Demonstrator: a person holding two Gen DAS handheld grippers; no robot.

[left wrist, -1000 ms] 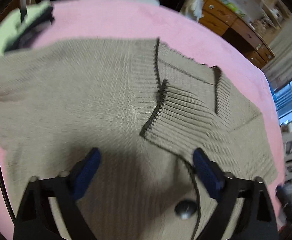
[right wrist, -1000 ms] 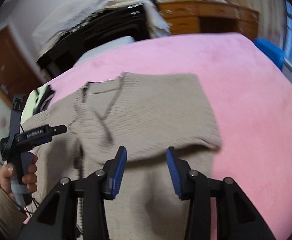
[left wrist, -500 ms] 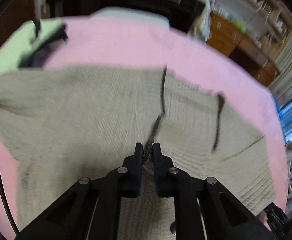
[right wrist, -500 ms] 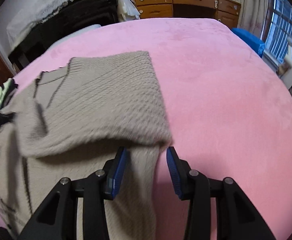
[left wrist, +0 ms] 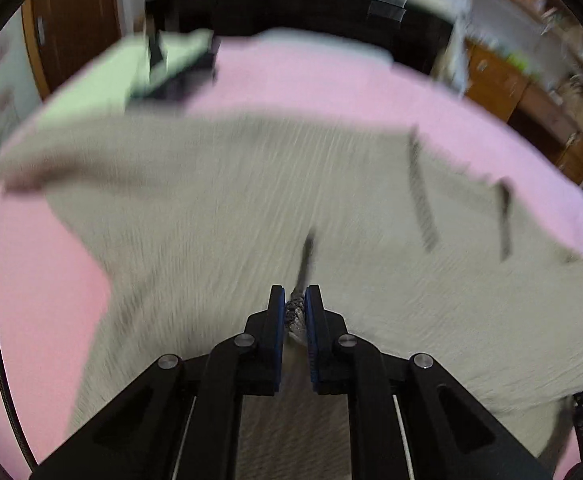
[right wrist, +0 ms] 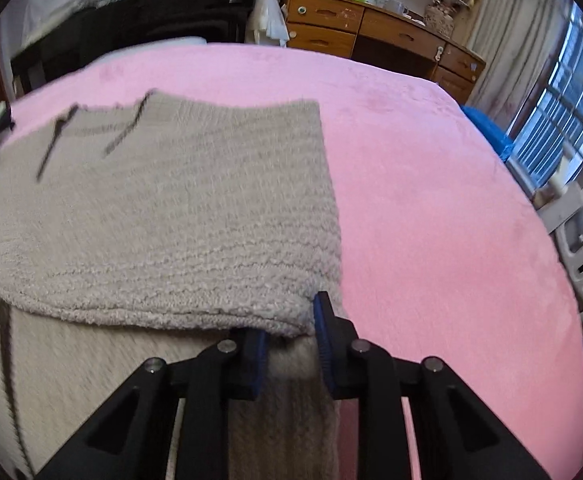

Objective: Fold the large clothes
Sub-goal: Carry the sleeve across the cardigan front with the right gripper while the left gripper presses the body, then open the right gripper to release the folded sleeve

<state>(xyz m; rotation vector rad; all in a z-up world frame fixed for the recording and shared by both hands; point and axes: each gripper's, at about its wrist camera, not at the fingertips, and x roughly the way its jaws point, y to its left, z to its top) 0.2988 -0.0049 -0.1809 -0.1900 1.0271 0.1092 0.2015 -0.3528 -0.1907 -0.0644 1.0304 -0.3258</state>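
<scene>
The beige knit sweater (left wrist: 231, 208) is lying spread across the pink blanket (left wrist: 311, 80) that is covering the bed. In the left wrist view the garment is blurring with motion; its dark-trimmed collar edges (left wrist: 421, 192) are showing toward the right side of the cloth.

The left gripper (left wrist: 295, 308) is pointing steeply downward at the sweater. Its jaws are standing almost pressed together and are pinching a small bunch of the knit, with a dark trim edge (left wrist: 307, 256) running up from the pinch. The blue pads (left wrist: 278, 320) are pressing on the fabric from both sides.

In the right wrist view, one part of the sweater (right wrist: 163, 216) is lying folded over the rest of the garment, forming a thick rolled edge across the near side. The right gripper (right wrist: 289, 328) is sitting at the right corner of that fold, beside the bare blanket (right wrist: 431, 184). Its jaws are closing, and the folded knit is standing between them. The right pad (right wrist: 323, 320) is touching the cloth; the left pad is partly hidden under the fold, so a firm grip cannot be confirmed.

A folded pale green garment (left wrist: 103, 76) is lying at the far left corner of the bed. A wooden desk with drawers (right wrist: 371, 32) is standing beyond the bed, and a window (right wrist: 563, 112) is showing at the right.
</scene>
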